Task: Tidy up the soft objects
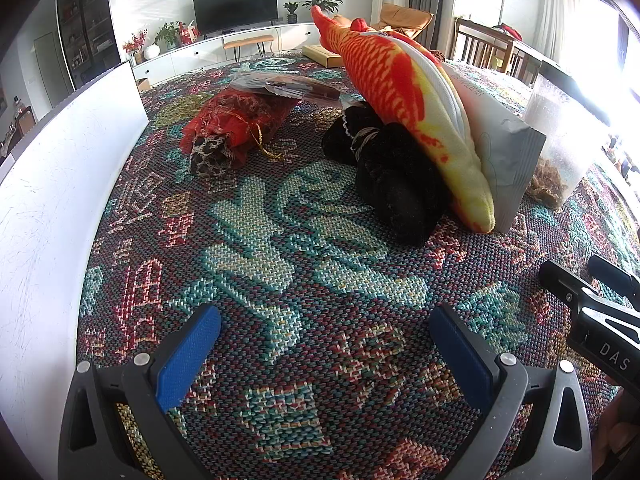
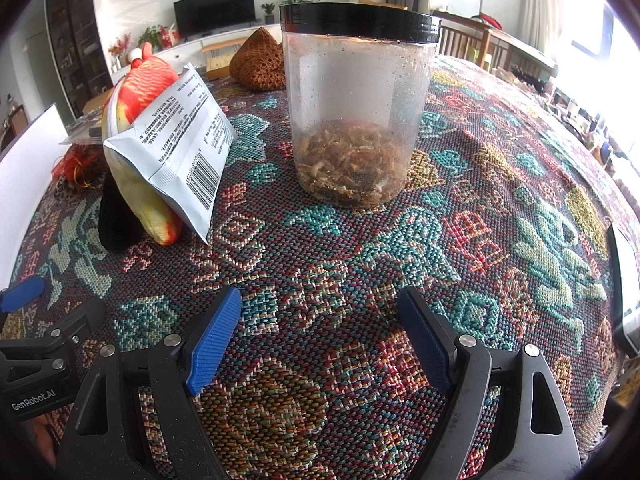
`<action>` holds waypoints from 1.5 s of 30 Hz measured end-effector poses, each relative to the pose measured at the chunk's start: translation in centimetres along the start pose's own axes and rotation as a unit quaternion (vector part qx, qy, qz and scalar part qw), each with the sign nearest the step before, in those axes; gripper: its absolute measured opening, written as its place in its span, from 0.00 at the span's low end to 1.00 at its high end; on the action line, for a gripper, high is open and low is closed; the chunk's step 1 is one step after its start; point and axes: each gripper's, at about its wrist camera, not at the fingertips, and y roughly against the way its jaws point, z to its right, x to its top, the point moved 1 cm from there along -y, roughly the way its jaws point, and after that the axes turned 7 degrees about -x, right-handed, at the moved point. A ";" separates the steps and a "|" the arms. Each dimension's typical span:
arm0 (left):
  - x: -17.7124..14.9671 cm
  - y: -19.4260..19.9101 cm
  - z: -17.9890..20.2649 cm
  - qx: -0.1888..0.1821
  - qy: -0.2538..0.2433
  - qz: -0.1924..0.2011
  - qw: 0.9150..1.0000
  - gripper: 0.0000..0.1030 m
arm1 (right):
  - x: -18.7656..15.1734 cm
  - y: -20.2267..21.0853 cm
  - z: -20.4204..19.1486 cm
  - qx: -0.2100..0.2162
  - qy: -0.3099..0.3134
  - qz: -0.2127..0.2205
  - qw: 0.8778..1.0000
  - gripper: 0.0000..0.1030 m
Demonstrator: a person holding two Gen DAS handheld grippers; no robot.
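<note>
An orange and yellow plush fish (image 1: 404, 92) leans over a black fuzzy bundle (image 1: 392, 176) on the patterned tablecloth (image 1: 280, 264); both show in the right wrist view, the fish (image 2: 140, 84) above the bundle (image 2: 116, 220). A red mesh pouch (image 1: 236, 120) with a leopard-print item lies further left. A white foil packet (image 1: 504, 144) leans on the fish and also shows in the right wrist view (image 2: 180, 136). My left gripper (image 1: 324, 356) is open and empty, short of the bundle. My right gripper (image 2: 320, 340) is open and empty, facing a clear jar (image 2: 356, 100).
A white box wall (image 1: 60, 184) stands along the left. The black-lidded jar (image 1: 560, 128) holds brown dried matter. A brown knitted pouch (image 2: 256, 60) sits behind it. A cardboard box (image 1: 320, 56) lies at the far edge. A dark flat device (image 2: 624, 288) lies at the right.
</note>
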 end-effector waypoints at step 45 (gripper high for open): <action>0.3 -0.4 0.0 -0.008 0.002 -0.002 1.000 1.00 | 0.0 0.0 0.0 0.000 0.000 0.000 1.000 0.81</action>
